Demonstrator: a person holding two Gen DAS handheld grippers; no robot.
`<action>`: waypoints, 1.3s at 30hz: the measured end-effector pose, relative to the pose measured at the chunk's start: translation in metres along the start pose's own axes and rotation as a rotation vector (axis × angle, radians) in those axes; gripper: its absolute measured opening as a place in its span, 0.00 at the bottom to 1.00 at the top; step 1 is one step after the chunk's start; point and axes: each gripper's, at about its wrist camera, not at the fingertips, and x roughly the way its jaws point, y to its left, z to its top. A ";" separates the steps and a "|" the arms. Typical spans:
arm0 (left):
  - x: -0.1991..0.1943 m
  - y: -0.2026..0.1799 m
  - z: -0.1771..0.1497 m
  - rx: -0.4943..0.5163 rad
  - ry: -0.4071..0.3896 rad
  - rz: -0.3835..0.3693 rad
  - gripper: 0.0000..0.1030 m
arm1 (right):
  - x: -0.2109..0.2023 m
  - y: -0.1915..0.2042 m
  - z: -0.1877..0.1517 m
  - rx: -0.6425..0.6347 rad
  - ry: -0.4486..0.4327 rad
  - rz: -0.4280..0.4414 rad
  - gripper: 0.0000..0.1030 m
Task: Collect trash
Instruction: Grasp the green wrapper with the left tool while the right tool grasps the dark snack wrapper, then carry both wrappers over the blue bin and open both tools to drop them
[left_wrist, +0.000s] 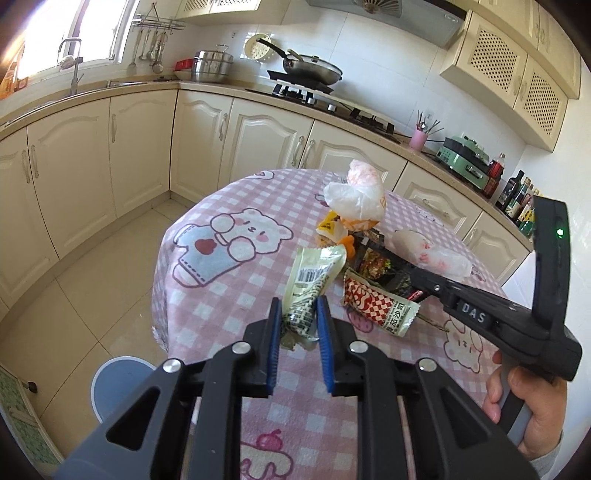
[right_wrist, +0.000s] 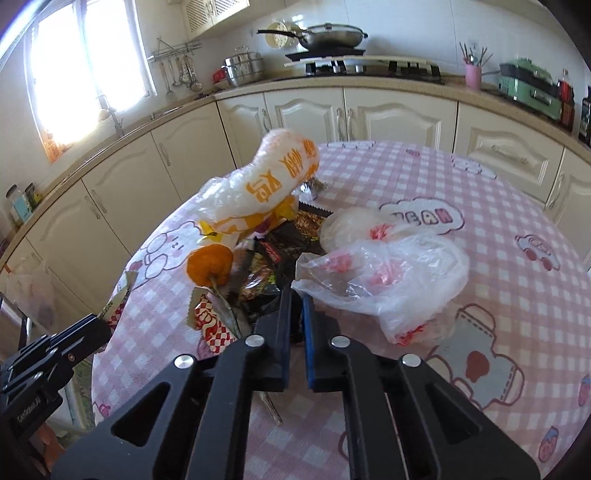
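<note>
A heap of trash lies on the round table with the pink checked cloth (left_wrist: 229, 295). My left gripper (left_wrist: 297, 308) is shut on a pale green snack wrapper (left_wrist: 314, 273) and holds it just above the cloth. My right gripper (right_wrist: 296, 295) is nearly shut on the edge of a dark wrapper (right_wrist: 280, 273) in the heap, beside a clear plastic bag (right_wrist: 388, 280). An orange peel (right_wrist: 209, 266), a red-and-white checked packet (left_wrist: 380, 301) and a white-and-orange bag (right_wrist: 273, 177) lie in the heap. My right gripper also shows in the left wrist view (left_wrist: 410, 275).
Cream kitchen cabinets (left_wrist: 140, 147) and a counter ring the table. A stove with a pan (left_wrist: 312, 70), a steel pot (left_wrist: 212, 66), a pink utensil cup (left_wrist: 418, 139) and bottles (left_wrist: 517, 192) stand on the counter. A blue stool (left_wrist: 118, 384) stands below the table's left edge.
</note>
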 end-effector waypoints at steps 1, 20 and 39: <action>-0.002 0.000 0.000 -0.001 -0.004 -0.002 0.17 | -0.007 0.002 -0.001 -0.007 -0.015 0.000 0.02; -0.065 0.022 -0.002 -0.051 -0.106 -0.006 0.17 | -0.081 0.068 0.016 -0.116 -0.183 0.028 0.01; -0.089 0.195 -0.052 -0.279 -0.047 0.233 0.17 | 0.014 0.250 -0.030 -0.334 0.012 0.272 0.01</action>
